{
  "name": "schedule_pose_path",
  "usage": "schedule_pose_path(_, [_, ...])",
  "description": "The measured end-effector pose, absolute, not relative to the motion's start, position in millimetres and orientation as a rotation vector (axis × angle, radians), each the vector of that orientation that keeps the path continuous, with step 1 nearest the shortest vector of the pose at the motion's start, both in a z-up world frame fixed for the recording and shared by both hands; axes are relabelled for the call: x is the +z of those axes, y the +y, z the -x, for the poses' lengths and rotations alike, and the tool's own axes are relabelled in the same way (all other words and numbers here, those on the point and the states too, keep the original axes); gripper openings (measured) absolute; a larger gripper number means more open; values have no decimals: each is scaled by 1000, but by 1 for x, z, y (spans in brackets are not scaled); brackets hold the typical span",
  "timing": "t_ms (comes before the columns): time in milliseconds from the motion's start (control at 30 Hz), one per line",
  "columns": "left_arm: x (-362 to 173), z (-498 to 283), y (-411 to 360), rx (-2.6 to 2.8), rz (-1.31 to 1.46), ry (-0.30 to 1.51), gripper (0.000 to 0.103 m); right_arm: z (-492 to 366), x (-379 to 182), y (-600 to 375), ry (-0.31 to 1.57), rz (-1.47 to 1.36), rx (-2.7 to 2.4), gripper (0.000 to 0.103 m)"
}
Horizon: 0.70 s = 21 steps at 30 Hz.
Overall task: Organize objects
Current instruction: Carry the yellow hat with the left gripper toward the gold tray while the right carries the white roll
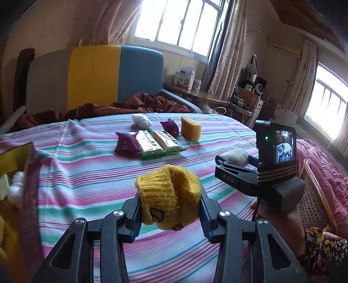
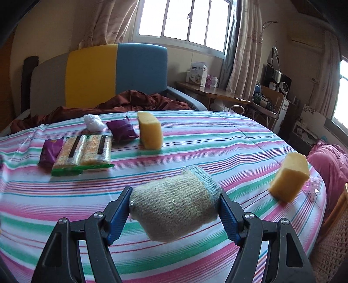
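You are carrying two soft knitted bundles above the striped bedspread (image 2: 195,139). Your left gripper (image 1: 170,209) is pinching a yellow knitted sock bundle (image 1: 168,196) between its blue pads, and your right gripper (image 2: 174,211) is squeezing a pale grey-green knitted bundle (image 2: 174,209) with a bluish cuff, jaws set wider around its bulk. In the left view the right gripper (image 1: 233,160) is showing ahead and to the right of the left claw, with the pale bundle (image 1: 236,155) in it.

Both bundles look light, springy and compressible, so they are probably going to sag or unroll rather than slip; you are holding each across its middle, which seems the safest place. The yellow one is drooping below the pads, so a loose flap may catch on the cloth.

Ahead of the right claw and to its left, two purple snack packets (image 2: 51,152), a pair of green-edged cracker packs (image 2: 84,152), a white crumpled wad (image 2: 93,123) and a yellow sponge (image 2: 150,132) are lying in a loose group. A second yellow sponge (image 2: 290,176) is resting to the right of that claw, near the bed's edge, beside a clear plastic piece. To the far left of the left claw a yellow-rimmed box (image 1: 15,161) is peeking in; judging by its contents, it may be the destination.

The bed is soft and uneven. Beyond it a rumpled maroon blanket (image 2: 121,102), a yellow-and-blue headboard (image 2: 117,69) and bright windows (image 2: 184,19) are filling the room.
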<state>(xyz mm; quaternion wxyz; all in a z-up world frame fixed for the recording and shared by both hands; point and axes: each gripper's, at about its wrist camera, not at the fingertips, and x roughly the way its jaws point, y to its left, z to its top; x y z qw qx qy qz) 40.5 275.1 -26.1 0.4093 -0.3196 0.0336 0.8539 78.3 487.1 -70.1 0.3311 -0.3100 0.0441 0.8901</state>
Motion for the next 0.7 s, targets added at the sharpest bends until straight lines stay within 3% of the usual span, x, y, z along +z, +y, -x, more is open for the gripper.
schedule_pose_path(700, [-16, -15, 136, 2361, 876, -28, 44, -70, -37, 384, 44, 894, 2536, 75])
